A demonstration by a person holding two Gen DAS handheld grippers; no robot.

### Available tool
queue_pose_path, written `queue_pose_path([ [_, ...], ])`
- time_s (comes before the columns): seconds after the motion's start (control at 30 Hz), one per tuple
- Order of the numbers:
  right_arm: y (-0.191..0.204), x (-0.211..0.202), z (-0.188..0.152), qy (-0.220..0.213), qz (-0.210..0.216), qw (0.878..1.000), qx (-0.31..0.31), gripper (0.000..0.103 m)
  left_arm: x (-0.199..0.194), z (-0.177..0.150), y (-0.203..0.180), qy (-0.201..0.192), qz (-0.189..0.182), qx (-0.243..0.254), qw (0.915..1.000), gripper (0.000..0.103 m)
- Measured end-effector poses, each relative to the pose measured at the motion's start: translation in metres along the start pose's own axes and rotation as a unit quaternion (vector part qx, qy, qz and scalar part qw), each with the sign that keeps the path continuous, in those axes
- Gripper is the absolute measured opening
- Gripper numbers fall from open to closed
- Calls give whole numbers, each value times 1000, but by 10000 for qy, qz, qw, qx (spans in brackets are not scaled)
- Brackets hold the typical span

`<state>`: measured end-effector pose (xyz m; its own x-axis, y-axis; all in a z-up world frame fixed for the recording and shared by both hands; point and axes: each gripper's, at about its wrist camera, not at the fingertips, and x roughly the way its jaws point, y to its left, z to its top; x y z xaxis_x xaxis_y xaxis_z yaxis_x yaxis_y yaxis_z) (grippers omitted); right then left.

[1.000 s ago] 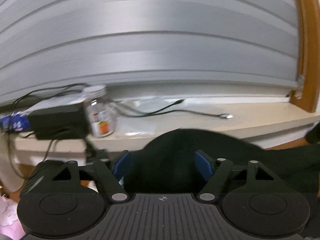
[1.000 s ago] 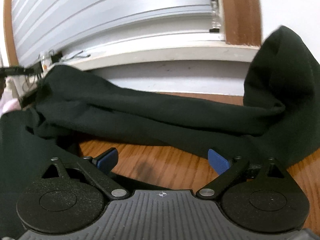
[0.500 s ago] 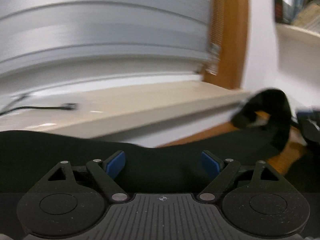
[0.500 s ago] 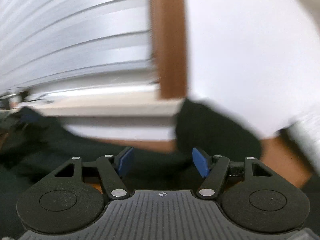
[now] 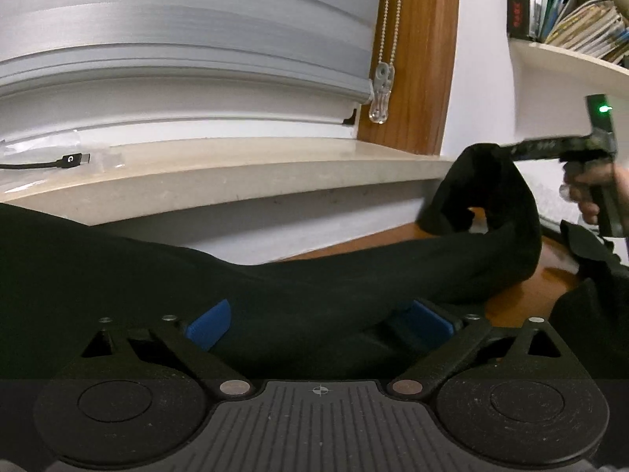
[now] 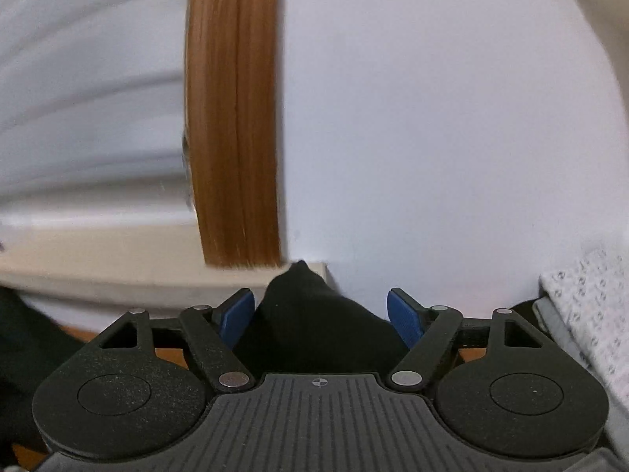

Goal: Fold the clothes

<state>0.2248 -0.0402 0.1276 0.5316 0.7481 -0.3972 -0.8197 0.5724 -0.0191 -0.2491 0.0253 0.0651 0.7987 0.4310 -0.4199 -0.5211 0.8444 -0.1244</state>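
Left hand-held gripper (image 5: pixel 319 320) released, jaws opening over black garment (image 5: pixel 275 283), lowered to tabletop (image 5: pixel 550 283); right hand-held gripper (image 6: pixel 320 314) opening, cloth end now lifted between its jaws.

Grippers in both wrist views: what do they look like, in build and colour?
Both match. The left gripper and right gripper each have matte black linkage arms with silver pivot pins, two round black discs, a ribbed grey centre plate bearing a small crosshair mark, and blue ribbed pads on the fingers. From the left view, the right gripper shows a green light.
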Motion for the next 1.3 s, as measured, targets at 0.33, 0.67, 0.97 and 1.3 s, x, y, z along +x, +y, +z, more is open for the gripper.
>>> queue_pose_path([
  [0.33,-40,-41,-33,229,-791,9965,172,17,2,2,-3,-31,-58,40,10000,102],
  [0.67,-86,-104,-112,976,-1011,9878,669,55,5,-1,-13,69,-4,282,9996,103],
  [0.97,-73,-50,-115,1261,-739,9881,472,66,-13,-18,-42,476,555,368,9966,103],
  [1.3,-89,-42,-133,1133,-270,9897,837,73,-26,-8,-47,535,687,367,9955,102],
])
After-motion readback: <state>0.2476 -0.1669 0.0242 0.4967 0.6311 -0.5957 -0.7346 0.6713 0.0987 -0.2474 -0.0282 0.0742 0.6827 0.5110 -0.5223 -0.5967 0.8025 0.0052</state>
